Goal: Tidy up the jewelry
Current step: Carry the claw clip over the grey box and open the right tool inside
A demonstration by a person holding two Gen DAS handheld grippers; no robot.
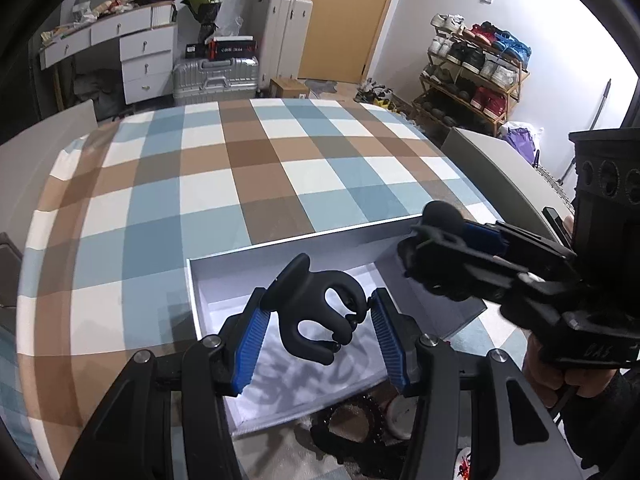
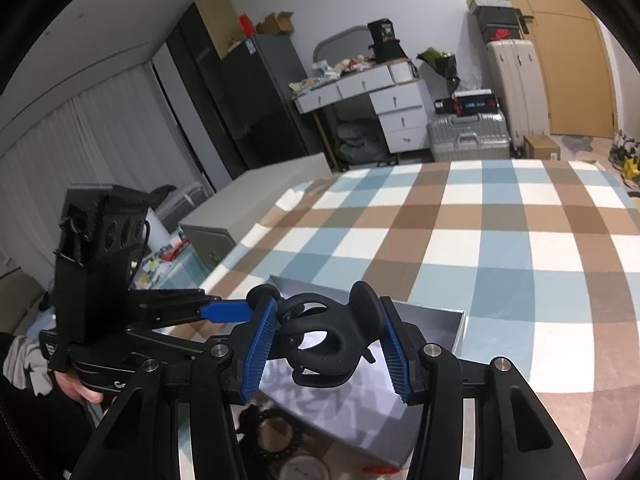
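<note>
My left gripper (image 1: 318, 322) is shut on a black curved jewelry holder (image 1: 316, 312) and holds it above an open white box (image 1: 320, 240) on the checked table. My right gripper (image 2: 326, 338) is shut on a similar black curved holder (image 2: 324, 340) over the same box (image 2: 452, 324). In the left wrist view the right gripper (image 1: 424, 240) hovers over the box's right side, a black rounded part between its fingers. In the right wrist view the left gripper (image 2: 260, 304) sits at the left, close beside my right fingers.
A black spiky ring-shaped piece (image 1: 352, 428) and a round white item (image 1: 400, 416) lie on the table (image 1: 200, 184) just in front of the box. A grey cabinet (image 2: 256, 204) stands beside the table. Shoe rack, suitcases and drawers are far behind.
</note>
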